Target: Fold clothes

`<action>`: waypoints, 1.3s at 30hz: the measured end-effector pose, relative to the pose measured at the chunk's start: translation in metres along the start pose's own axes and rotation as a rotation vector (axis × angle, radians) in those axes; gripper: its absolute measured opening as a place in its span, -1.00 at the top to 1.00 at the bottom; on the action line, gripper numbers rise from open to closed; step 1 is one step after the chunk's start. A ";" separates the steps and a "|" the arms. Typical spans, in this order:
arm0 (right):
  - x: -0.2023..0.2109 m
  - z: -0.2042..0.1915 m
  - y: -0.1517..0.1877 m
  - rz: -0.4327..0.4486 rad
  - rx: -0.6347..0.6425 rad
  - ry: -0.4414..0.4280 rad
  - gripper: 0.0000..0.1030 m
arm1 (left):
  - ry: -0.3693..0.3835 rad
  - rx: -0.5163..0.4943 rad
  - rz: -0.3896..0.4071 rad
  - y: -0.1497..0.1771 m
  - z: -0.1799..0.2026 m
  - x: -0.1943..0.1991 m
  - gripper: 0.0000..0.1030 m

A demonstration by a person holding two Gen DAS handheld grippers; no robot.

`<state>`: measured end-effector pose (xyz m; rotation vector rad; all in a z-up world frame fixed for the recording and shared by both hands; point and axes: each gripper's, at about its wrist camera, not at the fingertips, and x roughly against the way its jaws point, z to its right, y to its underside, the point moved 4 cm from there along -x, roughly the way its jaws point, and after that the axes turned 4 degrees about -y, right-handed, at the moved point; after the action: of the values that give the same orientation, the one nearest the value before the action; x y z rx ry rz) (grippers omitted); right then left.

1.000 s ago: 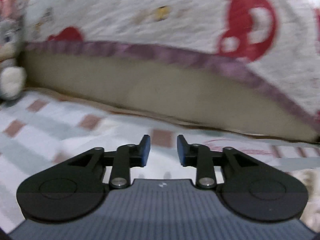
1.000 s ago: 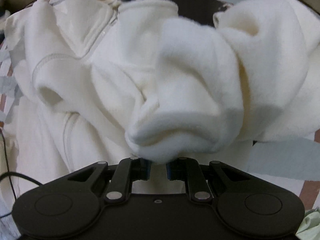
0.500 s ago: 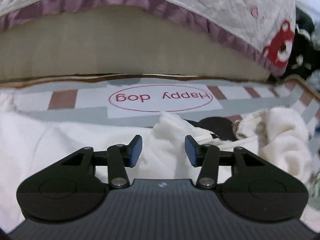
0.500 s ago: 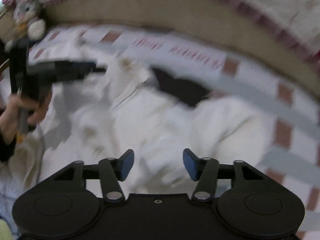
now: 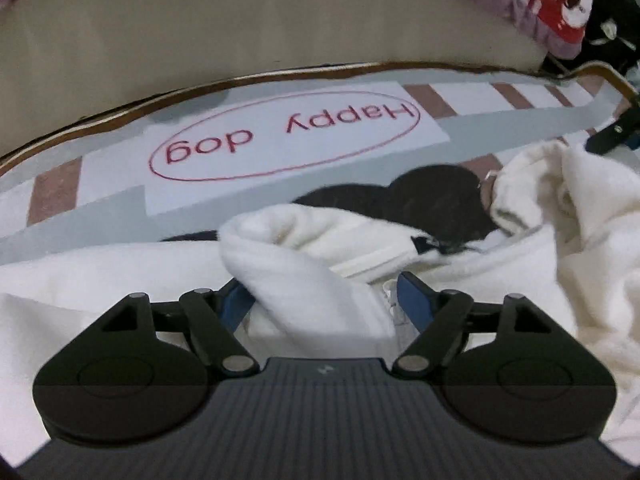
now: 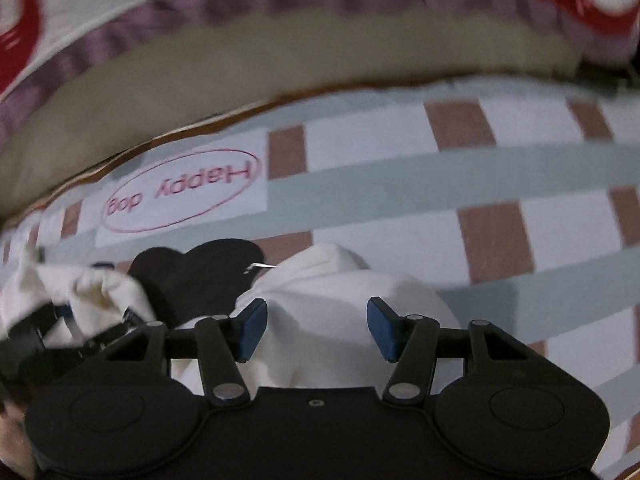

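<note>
A cream fleece garment (image 5: 520, 264) lies crumpled on the checked mat (image 5: 500, 116), with a black patch (image 5: 400, 196) showing at its far edge. My left gripper (image 5: 325, 302) hovers low over it, jaws opening. A raised fold of fleece (image 5: 296, 272) stands between the blue pads and hides part of the left one; the right pad is clear of it. My right gripper (image 6: 318, 329) is open above a rounded hump of the same garment (image 6: 328, 280), not pressing it. The right wrist view shows the left gripper (image 6: 80, 320) at the left.
The mat (image 6: 400, 184) bears a "Happy dog" label (image 5: 284, 136) just beyond the garment. Behind it rises a beige mattress side (image 5: 280, 20) under a white quilt with purple trim (image 6: 200, 4) and red prints. Bare mat stretches to the right in the right wrist view.
The right gripper let go of the fleece fold, opened wide and swung toward the garment's right end. The left gripper came down from bare mat onto the garment, its jaws spreading around a fold.
</note>
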<state>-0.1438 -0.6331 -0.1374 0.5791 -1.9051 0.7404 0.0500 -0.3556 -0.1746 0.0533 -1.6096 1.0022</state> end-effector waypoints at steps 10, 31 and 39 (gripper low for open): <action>-0.023 0.008 0.048 0.033 -0.042 0.001 -0.26 | -0.144 -0.157 0.194 0.005 0.013 0.032 0.80; 0.012 -0.048 0.123 0.041 0.283 -0.094 0.57 | -0.309 0.381 0.181 0.002 -0.134 0.047 0.80; 0.042 -0.067 0.105 -0.006 0.361 -0.255 0.25 | -0.318 0.362 0.167 0.004 -0.134 0.042 0.80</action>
<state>-0.1903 -0.5155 -0.1018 0.9409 -2.0109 1.0589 0.1397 -0.2505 -0.1481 0.3438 -1.7174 1.4645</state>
